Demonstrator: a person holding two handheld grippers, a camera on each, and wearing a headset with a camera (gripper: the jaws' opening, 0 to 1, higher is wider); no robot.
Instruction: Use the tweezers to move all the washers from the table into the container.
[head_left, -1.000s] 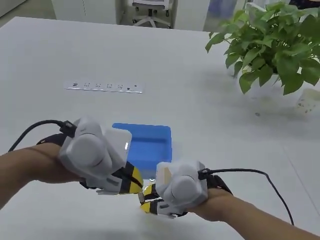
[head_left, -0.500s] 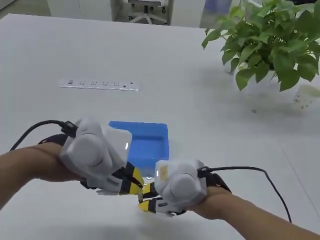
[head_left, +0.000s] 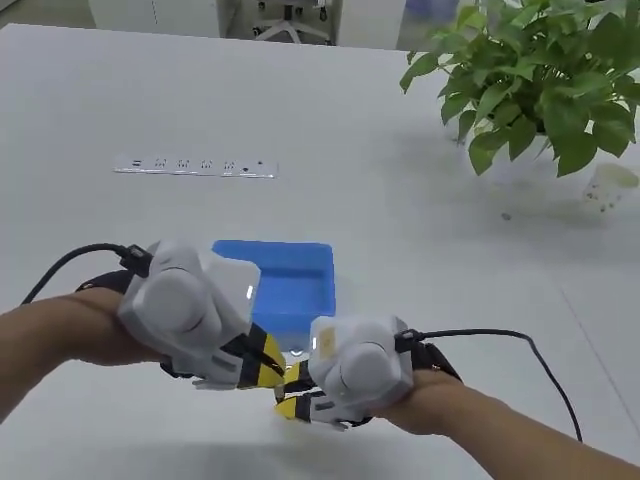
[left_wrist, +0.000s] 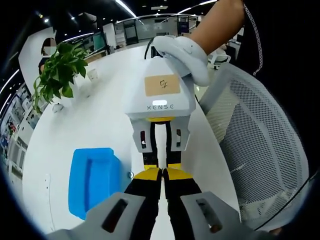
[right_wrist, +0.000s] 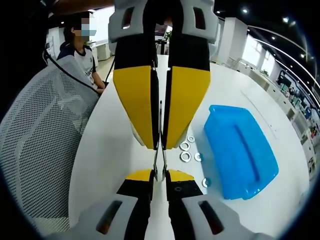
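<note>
Nearest, the right gripper (right_wrist: 160, 176) and the left gripper (right_wrist: 159, 143) meet tip to tip above the white table (right_wrist: 107, 150). Both jaw pairs are drawn in on the slim steel tweezers (right_wrist: 159, 161) running between them. Which pair carries the load cannot be told.

Just beyond, several washers (right_wrist: 185, 156) lie flat and loose on the table, close beside the blue container (right_wrist: 240, 150).

Assessment: the washers are likely light, hard and slick, lying flush with little edge to catch. The best purchase is one tine through the hole, pinching the ring. The tweezers are springy and may twist, so they should be gripped mid-shank.
</note>
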